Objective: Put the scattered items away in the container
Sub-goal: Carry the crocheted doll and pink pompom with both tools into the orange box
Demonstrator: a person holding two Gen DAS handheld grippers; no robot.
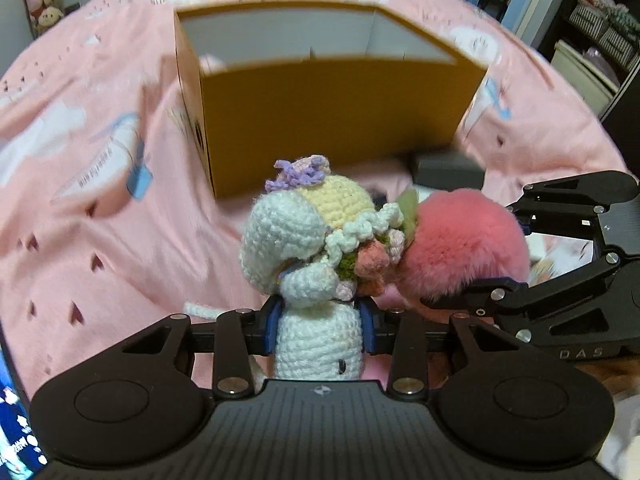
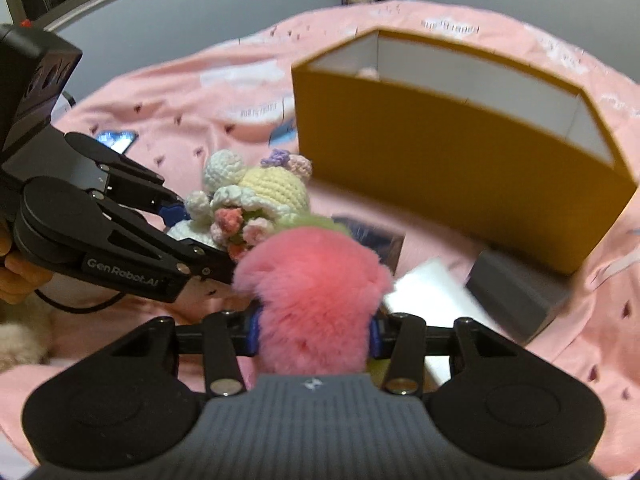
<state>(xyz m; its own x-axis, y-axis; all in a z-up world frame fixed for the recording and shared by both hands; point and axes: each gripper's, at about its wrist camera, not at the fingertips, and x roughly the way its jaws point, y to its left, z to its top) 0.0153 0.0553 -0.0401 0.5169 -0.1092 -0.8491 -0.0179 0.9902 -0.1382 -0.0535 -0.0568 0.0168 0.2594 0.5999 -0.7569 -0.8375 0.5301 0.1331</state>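
Note:
My left gripper [image 1: 320, 326] is shut on a white crochet doll [image 1: 316, 344] with a yellow head and a small flower bouquet. My right gripper [image 2: 316, 330] is shut on a fluffy pink plush [image 2: 316, 300] with a green leaf. The two toys touch each other, held above the pink bedspread. The doll also shows in the right wrist view [image 2: 256, 196], and the pink plush shows in the left wrist view [image 1: 464, 244]. The open yellow cardboard box [image 1: 336, 120] stands just beyond both; it also shows in the right wrist view [image 2: 460, 168]. Something pale lies inside its far corner.
A dark grey box [image 2: 520, 292] and a white flat packet [image 2: 432, 292] lie on the bedspread [image 1: 100, 220] near the yellow box. A phone [image 2: 118, 139] lies at the left. Shelves with baskets [image 1: 600, 32] stand at the far right.

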